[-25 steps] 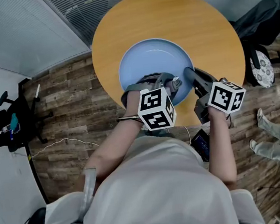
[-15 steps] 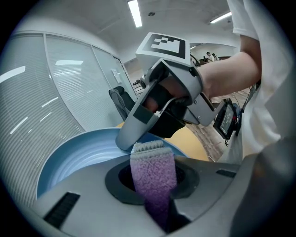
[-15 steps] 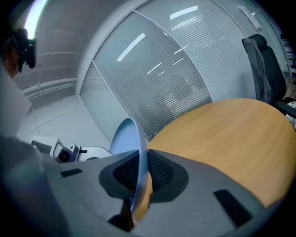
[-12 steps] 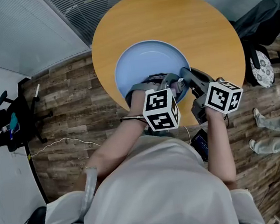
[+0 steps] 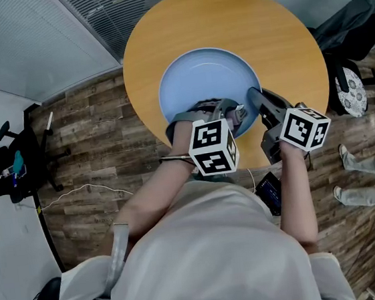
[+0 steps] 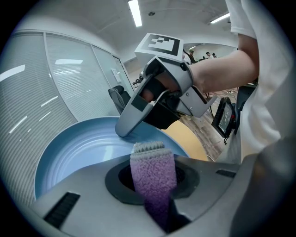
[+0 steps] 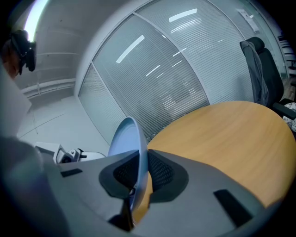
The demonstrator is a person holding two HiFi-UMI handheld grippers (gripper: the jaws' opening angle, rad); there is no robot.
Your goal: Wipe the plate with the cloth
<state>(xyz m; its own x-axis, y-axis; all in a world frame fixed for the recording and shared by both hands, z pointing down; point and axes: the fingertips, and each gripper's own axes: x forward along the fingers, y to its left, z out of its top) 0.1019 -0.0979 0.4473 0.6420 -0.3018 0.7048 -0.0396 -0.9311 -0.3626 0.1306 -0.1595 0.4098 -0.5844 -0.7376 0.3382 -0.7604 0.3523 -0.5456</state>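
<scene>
Bright, even office light from ceiling strips (image 6: 135, 12), barely any shadows. Gripper views are super fisheye, dark corners, blurry up close.

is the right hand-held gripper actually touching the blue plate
Touching. The right gripper view shows the rim of the round light-blue plate clamped by the right hand-held gripper, its jaws pressed on both sides.
</scene>
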